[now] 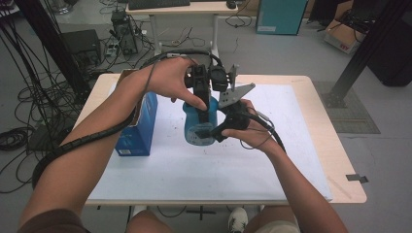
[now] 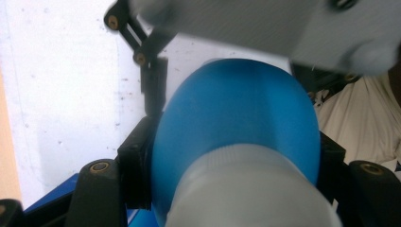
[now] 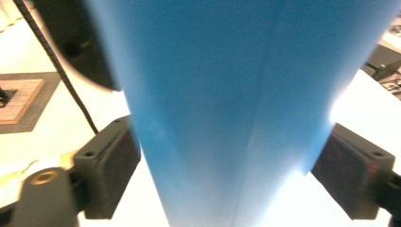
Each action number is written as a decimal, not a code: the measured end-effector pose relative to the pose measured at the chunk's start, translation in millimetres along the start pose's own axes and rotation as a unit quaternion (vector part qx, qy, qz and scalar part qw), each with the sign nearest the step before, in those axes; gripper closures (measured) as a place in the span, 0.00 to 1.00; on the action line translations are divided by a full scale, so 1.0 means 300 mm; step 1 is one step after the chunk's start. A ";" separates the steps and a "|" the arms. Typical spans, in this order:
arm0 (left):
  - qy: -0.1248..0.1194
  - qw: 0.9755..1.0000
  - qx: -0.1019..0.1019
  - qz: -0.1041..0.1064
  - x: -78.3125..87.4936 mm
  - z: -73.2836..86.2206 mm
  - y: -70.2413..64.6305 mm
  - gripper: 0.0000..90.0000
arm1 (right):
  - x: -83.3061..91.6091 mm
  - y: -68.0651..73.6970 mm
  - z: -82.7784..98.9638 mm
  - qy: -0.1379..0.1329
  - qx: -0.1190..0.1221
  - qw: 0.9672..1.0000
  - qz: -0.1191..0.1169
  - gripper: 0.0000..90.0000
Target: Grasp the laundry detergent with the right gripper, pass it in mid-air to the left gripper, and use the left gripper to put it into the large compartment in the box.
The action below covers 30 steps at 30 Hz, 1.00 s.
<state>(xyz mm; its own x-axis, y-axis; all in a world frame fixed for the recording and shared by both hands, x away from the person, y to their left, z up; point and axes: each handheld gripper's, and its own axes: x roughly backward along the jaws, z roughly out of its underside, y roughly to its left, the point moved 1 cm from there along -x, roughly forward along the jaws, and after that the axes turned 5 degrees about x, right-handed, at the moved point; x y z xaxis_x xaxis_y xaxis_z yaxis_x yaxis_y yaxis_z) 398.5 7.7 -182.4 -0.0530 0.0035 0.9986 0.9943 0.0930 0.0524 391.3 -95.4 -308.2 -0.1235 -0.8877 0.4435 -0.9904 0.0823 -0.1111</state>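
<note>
A blue box (image 1: 140, 127) is standing on the white surface (image 1: 272, 155), just left of the blue bottle (image 1: 199, 127). The left gripper (image 1: 206, 104) is clamping its jaws on the bottle's shoulder below the white cap (image 2: 250, 189). The right gripper (image 1: 221, 131) is straddling the bottle's body, its jaws standing apart with the left one touching. The bottle's label is too small to read.

A blue bottle (image 1: 198, 127) with a white cap stands mid-table on the white sheet.

A blue bottle (image 1: 199, 127) with a white cap (image 2: 250, 189) stands mid-table between black grippers; a blue box (image 1: 138, 126) sits near the left edge of the white sheet (image 1: 204, 174) covering the pale wooden table (image 1: 340, 160)
</note>
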 end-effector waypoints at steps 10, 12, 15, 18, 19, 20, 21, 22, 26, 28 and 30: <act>-0.004 1.000 0.017 -0.009 -0.002 0.010 0.012 0.40 | 0.035 0.005 0.037 0.047 -0.036 0.997 0.039 0.01; 0.003 1.000 0.025 -0.008 0.000 0.013 0.015 0.40 | 0.053 0.004 0.051 0.064 -0.018 0.996 0.058 0.00; 0.006 0.999 0.044 -0.008 -0.003 0.023 0.026 0.40 | 0.082 0.019 0.063 0.074 -0.034 0.995 0.065 0.00; 0.008 0.998 0.062 -0.008 0.005 0.035 0.037 0.40 | 0.115 0.023 0.080 0.095 -0.040 0.992 0.079 0.00; 0.007 0.998 0.067 -0.006 0.007 0.039 0.040 0.40 | 0.133 0.025 0.088 0.102 -0.049 0.990 0.082 0.00; 0.007 0.997 0.075 -0.007 0.010 0.044 0.044 0.40 | 0.141 0.032 0.091 0.101 -0.066 0.989 0.087 0.00; 0.005 0.997 0.083 -0.008 0.014 0.050 0.046 0.40 | 0.156 0.032 0.098 0.108 -0.067 0.988 0.092 0.00; 0.006 0.996 0.088 -0.009 0.019 0.055 0.051 0.40 | 0.172 0.033 0.104 0.113 -0.070 0.986 0.100 0.00; 0.001 0.986 0.165 -0.018 0.045 0.084 0.060 0.40 | 0.240 0.032 0.129 0.128 -0.088 0.980 0.123 0.00; 0.008 0.983 0.183 -0.018 0.060 0.096 0.068 0.40 | 0.273 0.033 0.139 0.137 -0.094 0.978 0.129 0.00; 0.007 0.978 0.206 -0.019 0.082 0.112 0.080 0.40 | 0.303 0.036 0.147 0.146 -0.099 0.975 0.136 0.00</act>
<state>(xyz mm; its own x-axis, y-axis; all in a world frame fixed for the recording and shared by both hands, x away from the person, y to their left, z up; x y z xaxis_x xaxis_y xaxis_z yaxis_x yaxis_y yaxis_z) 417.8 43.6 -156.9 -0.0850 -0.0211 0.9962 0.8694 0.4869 0.0845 372.0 -195.2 -308.4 -0.3673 -0.6564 0.6590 -0.9073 0.4088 -0.0985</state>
